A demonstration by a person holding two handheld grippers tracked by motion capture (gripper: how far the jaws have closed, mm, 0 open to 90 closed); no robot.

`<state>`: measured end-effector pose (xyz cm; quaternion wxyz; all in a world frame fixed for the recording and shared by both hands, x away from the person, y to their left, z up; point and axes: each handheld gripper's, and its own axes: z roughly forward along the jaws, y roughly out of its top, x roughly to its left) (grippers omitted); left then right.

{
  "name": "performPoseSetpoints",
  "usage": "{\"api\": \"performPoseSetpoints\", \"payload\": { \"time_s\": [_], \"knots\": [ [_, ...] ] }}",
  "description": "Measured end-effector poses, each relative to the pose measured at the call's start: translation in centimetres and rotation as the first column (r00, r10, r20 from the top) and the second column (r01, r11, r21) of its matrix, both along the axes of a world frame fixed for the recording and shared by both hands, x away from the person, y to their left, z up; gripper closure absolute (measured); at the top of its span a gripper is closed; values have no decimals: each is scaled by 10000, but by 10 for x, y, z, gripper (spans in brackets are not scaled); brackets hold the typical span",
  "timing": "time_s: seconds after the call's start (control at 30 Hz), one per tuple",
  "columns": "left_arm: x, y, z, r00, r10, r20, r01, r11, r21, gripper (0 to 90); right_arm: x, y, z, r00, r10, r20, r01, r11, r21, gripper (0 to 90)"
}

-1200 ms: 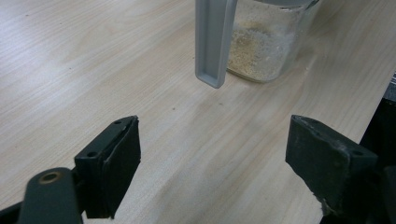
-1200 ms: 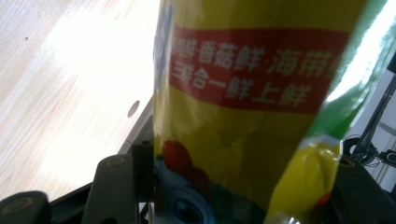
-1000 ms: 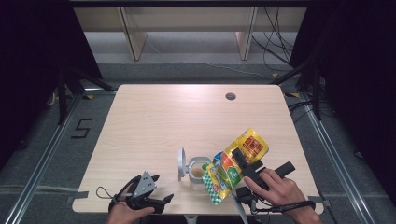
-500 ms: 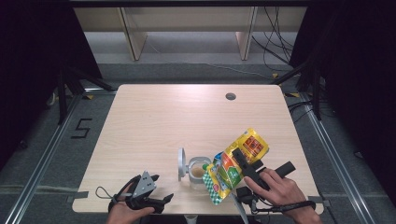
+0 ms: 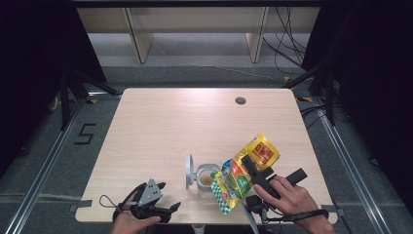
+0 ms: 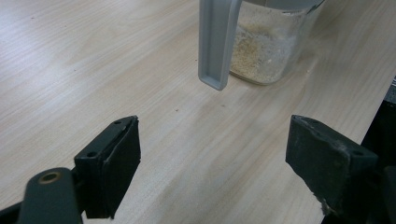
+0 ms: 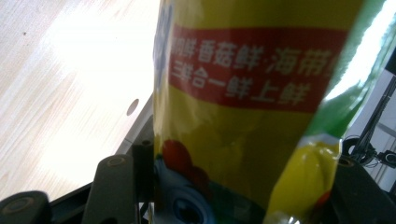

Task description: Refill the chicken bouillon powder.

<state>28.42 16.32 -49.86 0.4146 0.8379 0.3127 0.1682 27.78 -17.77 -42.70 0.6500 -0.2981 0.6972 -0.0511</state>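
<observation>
A yellow and green snack bag point(image 5: 246, 170) is held tilted, its checked lower end over a clear container point(image 5: 207, 178) with a grey flip lid point(image 5: 188, 171) standing open. My right gripper point(image 5: 251, 168) is shut on the bag; in the right gripper view the bag point(image 7: 247, 107) sits between both jaws. My left gripper point(image 5: 165, 197) rests at the table's near left edge, open with nothing between its fingers. The left gripper view looks across bare wood at the container point(image 6: 266, 44), which has pale crumbs at its bottom, and the hanging lid point(image 6: 217, 42).
The wooden table point(image 5: 170, 126) has a round cable hole point(image 5: 240, 101) near its far edge. Shelving legs and cables stand beyond the table. Dark curtains flank both sides.
</observation>
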Motion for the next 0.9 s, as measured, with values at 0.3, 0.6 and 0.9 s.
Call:
{"api": "performPoseSetpoints", "payload": {
  "time_s": [0.3,0.6,0.9],
  "knots": [
    [0,-1,0,10000,-55,53,56,9999,-132,174,-1,-1,1,10000,-22,59,23,10000,-83,459],
    [1,0,1,9996,-198,200,197,9998,50,174,-2,2,1,10000,70,24,-70,9998,-169,459],
    [-1,-2,0,10000,8,12,-8,9995,-319,174,-3,2,1,9999,82,61,-81,9999,-122,467]
  ]
}}
